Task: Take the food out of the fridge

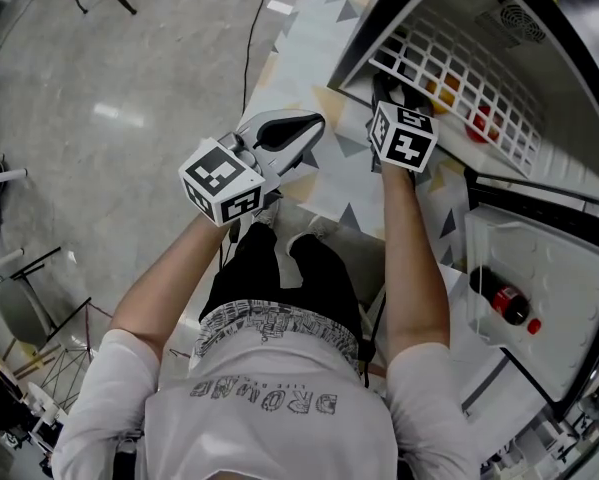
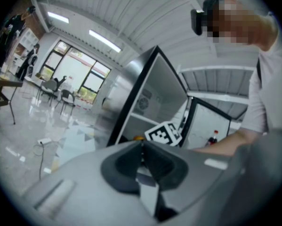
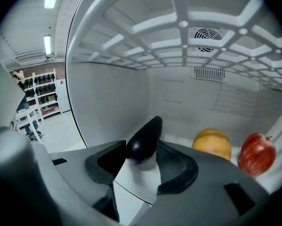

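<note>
A dark purple eggplant point(image 3: 144, 140) lies on the white floor of the open fridge point(image 1: 539, 158). Its near end sits between the pads of my right gripper point(image 3: 141, 149), which rest against both its sides. An orange point(image 3: 212, 144) and a red apple point(image 3: 256, 153) sit to its right, further in. From the head view, my right gripper point(image 1: 397, 93) reaches in under the white wire rack point(image 1: 449, 63), and the orange point(image 1: 444, 93) and apple point(image 1: 479, 123) show through the rack. My left gripper point(image 1: 314, 126) hangs outside the fridge to the left, shut with nothing in it.
The fridge door point(image 1: 549, 288) stands open at the right with a cola bottle point(image 1: 506, 304) in its shelf. A patterned mat point(image 1: 309, 78) covers the floor before the fridge. A cable point(image 1: 247, 58) runs across the grey floor. Shelving point(image 3: 42, 98) stands far off.
</note>
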`<state>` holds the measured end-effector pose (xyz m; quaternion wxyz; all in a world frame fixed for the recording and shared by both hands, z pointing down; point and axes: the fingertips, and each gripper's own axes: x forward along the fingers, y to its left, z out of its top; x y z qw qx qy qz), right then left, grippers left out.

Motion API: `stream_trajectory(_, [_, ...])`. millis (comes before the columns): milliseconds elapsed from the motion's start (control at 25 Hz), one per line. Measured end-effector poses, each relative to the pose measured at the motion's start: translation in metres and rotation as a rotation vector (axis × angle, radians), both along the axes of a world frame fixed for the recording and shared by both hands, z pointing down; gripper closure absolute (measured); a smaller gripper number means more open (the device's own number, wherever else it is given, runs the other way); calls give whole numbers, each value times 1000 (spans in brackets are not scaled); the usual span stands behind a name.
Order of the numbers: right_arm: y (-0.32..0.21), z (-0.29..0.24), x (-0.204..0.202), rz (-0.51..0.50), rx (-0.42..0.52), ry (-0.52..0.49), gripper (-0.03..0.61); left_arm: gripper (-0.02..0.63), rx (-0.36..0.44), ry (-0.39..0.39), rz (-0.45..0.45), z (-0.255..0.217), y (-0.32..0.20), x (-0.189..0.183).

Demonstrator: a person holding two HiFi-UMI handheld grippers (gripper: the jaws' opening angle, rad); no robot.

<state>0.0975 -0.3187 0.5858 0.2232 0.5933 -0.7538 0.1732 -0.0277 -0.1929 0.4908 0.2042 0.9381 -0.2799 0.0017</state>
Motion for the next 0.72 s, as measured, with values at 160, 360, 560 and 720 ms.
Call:
stream_trajectory(160, [13, -8, 4, 0, 3, -23, 385, 595, 2, -4, 16, -5, 3, 5])
stream_trajectory(360, [35, -14, 8, -5, -4, -39, 386, 595, 4, -9, 38, -15, 8, 9])
stream_trajectory(560, [63, -21, 9, -8, -23, -78, 387, 595, 2, -26, 73, -22, 18, 13])
stream_trajectory(720, [89, -31, 10, -4, -32, -101, 387, 595, -7, -42, 97, -27, 26, 14])
